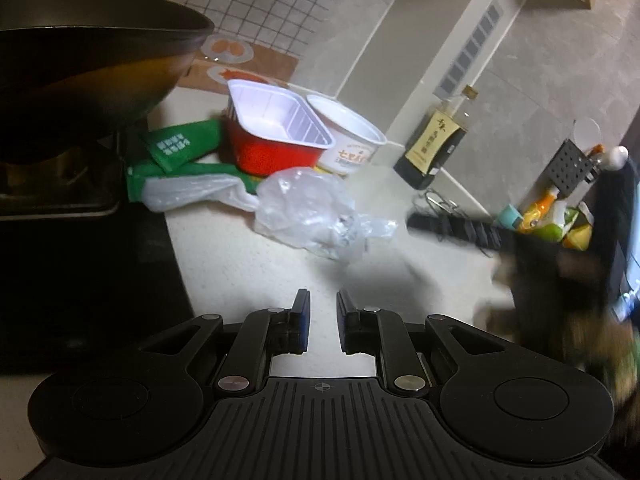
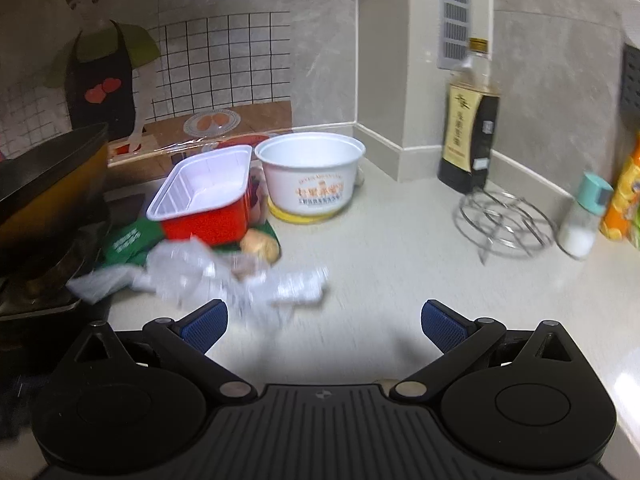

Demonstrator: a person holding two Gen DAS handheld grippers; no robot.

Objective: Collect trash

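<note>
The desk is lying bare toward three o'clock, so approach from there. The wok is overhanging at ten o'clock; stay clear. The crumpled plastic bag is sitting at twelve o'clock, nearest. The right tongs are gaping wide, empty; the left tongs are standing narrow, empty.

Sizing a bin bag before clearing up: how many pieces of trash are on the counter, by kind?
Empty food containers: 2, the red tray and white bowl
Clear plastic bags: 1
Green-and-white bags: 1
Total: 4
</note>
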